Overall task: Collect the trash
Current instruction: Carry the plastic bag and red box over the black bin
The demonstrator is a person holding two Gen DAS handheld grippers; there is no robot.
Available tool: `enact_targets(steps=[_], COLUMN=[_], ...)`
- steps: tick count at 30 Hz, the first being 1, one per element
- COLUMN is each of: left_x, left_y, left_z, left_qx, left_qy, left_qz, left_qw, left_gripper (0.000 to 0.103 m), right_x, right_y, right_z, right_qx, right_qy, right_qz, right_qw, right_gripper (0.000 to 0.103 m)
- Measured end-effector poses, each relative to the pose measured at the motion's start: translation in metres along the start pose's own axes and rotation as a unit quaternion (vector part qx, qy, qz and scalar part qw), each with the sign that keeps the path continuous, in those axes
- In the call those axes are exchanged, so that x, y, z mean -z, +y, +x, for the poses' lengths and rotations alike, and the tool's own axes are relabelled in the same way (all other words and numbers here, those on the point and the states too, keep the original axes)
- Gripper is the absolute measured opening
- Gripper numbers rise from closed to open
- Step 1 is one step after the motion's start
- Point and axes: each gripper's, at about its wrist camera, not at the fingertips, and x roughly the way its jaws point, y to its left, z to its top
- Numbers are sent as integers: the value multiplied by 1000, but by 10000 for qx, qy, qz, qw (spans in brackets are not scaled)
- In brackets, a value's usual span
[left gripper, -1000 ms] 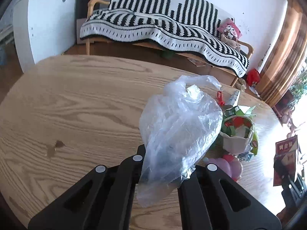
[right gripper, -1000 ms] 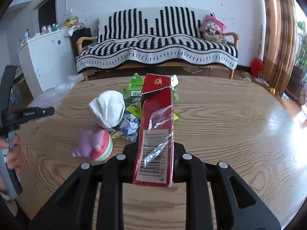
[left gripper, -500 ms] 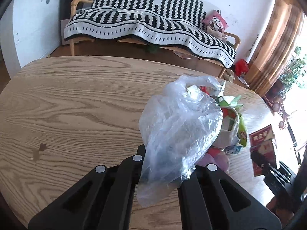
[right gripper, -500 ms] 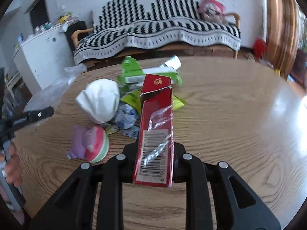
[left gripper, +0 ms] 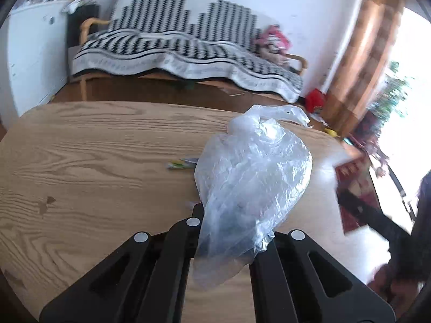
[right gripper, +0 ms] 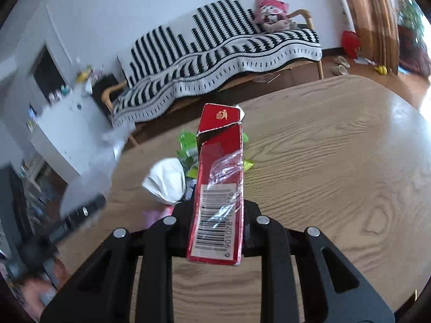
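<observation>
My left gripper is shut on a clear plastic bag, held above the wooden table. My right gripper is shut on a long red carton with a barcode and torn film, held above the table. Beyond it lies a trash pile: a crumpled white wad, green wrappers and a pink piece. The bag and left gripper show blurred at the left of the right wrist view. The red carton shows blurred at the right of the left wrist view.
A small green wrapper lies on the table left of the bag. A sofa with a striped blanket stands behind the table, a white cabinet to the left, and a curtain to the right.
Both grippers have swung and tilted; both views are motion-blurred. The left view has turned right so the trash pile is behind the bag. The right gripper has risen and rolled, and the bag has come closer to it.
</observation>
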Motion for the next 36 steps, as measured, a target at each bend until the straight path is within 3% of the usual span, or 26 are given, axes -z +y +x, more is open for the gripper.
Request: enact_targets(steps=[2, 5, 9, 15, 18, 22, 26, 29, 32, 36], left_x=[12, 23, 30, 62, 103, 177, 227, 257, 277, 300], left_y=[-22, -49, -103, -187, -236, -291, -318, -332, -335, -337], left_z=[-18, -36, -51, -51, -40, -20, 2, 25, 48, 65], left_qx=[166, 427, 693, 1138, 1389, 1541, 1652, 1496, 1410, 1282], left_qy=[-2, 36, 16, 264, 724, 1469, 2122, 2388, 2727, 2735], left_qz=[223, 323, 603, 1012, 1274, 1833, 2223, 2629, 2715, 3344], left_qw=[9996, 9986, 9958, 9880, 9794, 9597, 9371, 9228, 9122, 8927], left_gripper=[0, 0, 0, 0, 0, 0, 0, 0, 0, 0], right_x=[-3, -5, 4, 46, 78, 129, 183, 216, 243, 258], right_y=[-10, -33, -85, -174, -217, -272, -323, -346, -358, -376], right_z=[-29, -86, -158, -222, -239, -244, -244, -224, -199, -195], right_qx=[60, 475, 920, 1364, 1454, 1546, 1556, 1522, 1551, 1464], right_qy=[-115, -542, -1036, -975, -752, -194, 128, 527, 916, 873], right_qz=[-47, -302, -73, 453, 865, 1560, 2252, 2520, 2699, 3098], right_qw=[9999, 9969, 9903, 9848, 9827, 9754, 9617, 9542, 9459, 9354], right_gripper=[23, 23, 23, 23, 23, 23, 23, 23, 23, 23])
